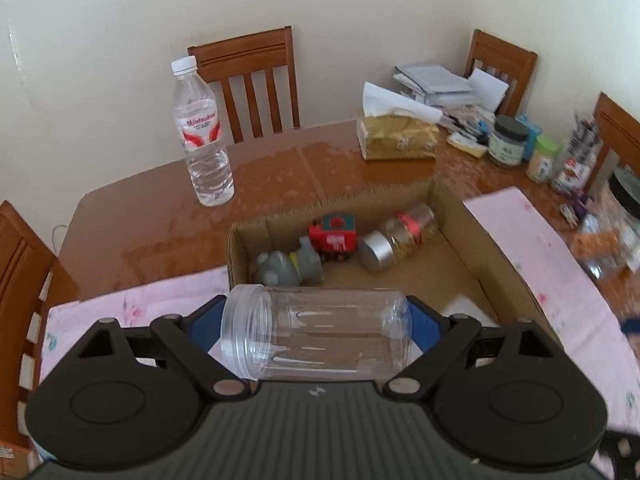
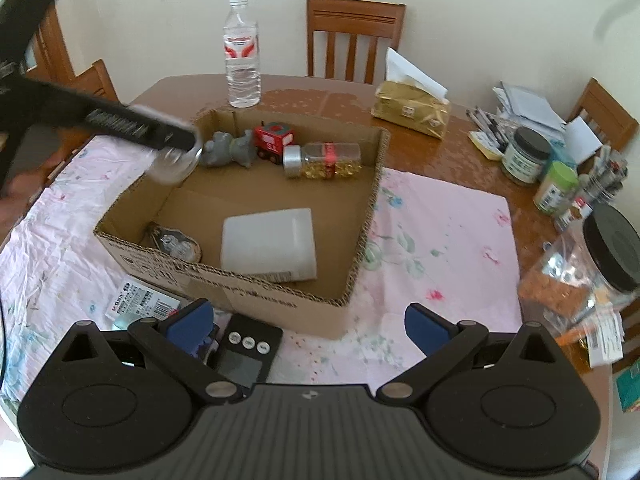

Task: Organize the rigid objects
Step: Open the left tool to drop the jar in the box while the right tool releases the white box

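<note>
Clear jar carried to the cardboard box.
Left gripper clamped the empty clear jar sideways, probably to lay it flat; right gripper hung apart, empty.

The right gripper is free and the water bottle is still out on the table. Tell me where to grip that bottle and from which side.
Grip the water bottle across its labelled midsection, coming in level from the near side over the cardboard box. It stands upright with open table around it, and the straight round body suits the right gripper, whose jaws stand open and empty. The narrow white cap looks a poorer hold.
</note>
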A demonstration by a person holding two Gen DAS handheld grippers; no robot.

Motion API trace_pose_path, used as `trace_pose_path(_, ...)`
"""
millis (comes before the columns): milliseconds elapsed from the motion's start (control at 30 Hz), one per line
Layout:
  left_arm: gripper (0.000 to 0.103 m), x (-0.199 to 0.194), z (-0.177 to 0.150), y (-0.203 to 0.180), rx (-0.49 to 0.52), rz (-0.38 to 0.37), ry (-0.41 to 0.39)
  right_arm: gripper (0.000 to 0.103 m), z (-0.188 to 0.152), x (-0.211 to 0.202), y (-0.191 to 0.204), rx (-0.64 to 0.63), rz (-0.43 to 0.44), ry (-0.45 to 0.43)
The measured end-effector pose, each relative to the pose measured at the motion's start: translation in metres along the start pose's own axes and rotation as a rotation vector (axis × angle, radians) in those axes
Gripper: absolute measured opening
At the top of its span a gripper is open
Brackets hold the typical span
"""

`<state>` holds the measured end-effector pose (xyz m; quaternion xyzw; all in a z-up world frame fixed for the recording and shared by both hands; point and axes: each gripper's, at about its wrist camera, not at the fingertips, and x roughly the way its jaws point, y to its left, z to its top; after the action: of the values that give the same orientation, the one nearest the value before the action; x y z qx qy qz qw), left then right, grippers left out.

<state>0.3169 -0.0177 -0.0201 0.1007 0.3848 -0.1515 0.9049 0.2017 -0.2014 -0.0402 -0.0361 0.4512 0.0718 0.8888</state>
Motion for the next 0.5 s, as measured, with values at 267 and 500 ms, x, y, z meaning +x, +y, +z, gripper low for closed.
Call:
trace_pose_path(267,0.099,0.02,0.011,0.005,-0.017,0.063,-0.015,0.103,-0.008,-0.002,-0.009,0.034,-0.023,0.013)
trace_pose_path(500,0.099,-0.003,-0.005,0.016,-0.045,0.077,-0.021,0.103,-0.012,0.009,-0.011,0.046,-0.034,0.037)
